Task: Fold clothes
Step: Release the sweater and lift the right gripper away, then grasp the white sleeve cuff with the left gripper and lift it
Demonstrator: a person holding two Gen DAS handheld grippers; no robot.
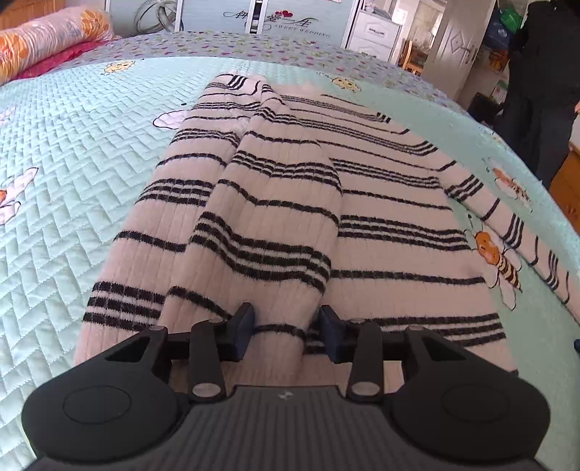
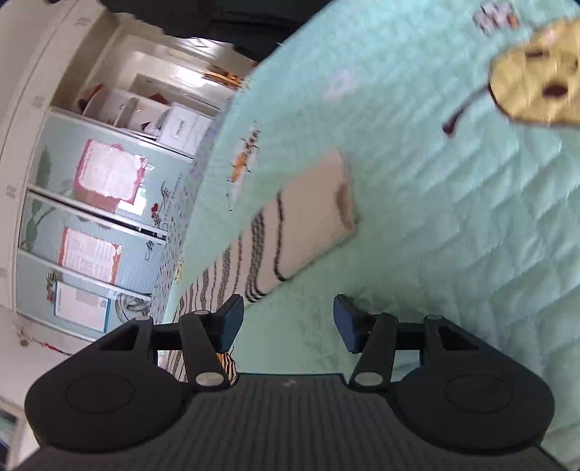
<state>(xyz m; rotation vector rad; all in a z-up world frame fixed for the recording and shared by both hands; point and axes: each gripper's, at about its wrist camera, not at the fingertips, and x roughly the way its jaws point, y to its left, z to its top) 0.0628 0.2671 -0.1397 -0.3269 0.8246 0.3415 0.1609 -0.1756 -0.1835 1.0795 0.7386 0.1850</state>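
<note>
A white knit sweater with black stripes (image 1: 391, 224) lies flat on the mint quilted bedspread (image 1: 72, 163). One sleeve (image 1: 275, 217) is folded over its body and runs toward me. Its cuff end sits between the fingers of my left gripper (image 1: 286, 326), which is open with the blue pads just off the knit. The other sleeve (image 1: 507, 221) stretches out to the right. In the tilted, blurred right wrist view, my right gripper (image 2: 288, 319) stands open over bare bedspread (image 2: 435, 235) with nothing between its fingers. That sleeve's cuff (image 2: 308, 217) lies just beyond it.
A rolled quilt in plastic wrap (image 1: 47, 36) lies at the far left of the bed. A wardrobe (image 1: 282, 18) and white drawers (image 1: 377, 32) stand behind it. A person in dark clothes (image 1: 543, 79) stands at the right, past the bed's edge.
</note>
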